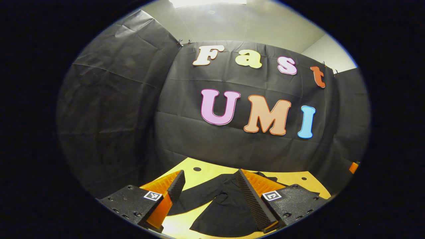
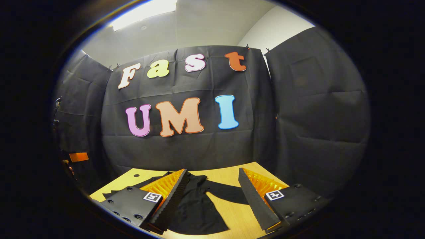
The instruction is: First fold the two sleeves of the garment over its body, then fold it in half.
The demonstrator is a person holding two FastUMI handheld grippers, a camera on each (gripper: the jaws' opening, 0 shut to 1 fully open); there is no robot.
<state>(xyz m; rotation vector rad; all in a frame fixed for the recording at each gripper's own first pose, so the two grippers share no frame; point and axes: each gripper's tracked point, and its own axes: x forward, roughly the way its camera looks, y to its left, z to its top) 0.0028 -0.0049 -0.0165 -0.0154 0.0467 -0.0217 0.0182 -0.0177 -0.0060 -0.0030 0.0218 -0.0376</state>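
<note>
A black garment [image 1: 219,205] lies spread flat on the wooden table [image 1: 206,167], with one sleeve [image 1: 196,196] reaching out to its left side. In the right gripper view the same garment [image 2: 196,205] lies below, its other sleeve [image 2: 225,192] stretching to the right. My left gripper [image 1: 210,177] hangs open above the garment, holding nothing. My right gripper [image 2: 212,176] is open too, raised above the cloth, with the sleeve showing between its fingers.
The black cloth wall closes the booth behind and at both sides. The tabletop has small dark holes [image 1: 197,169] near its far edge. At the far left of the right gripper view, part of the other gripper [image 2: 78,156] shows.
</note>
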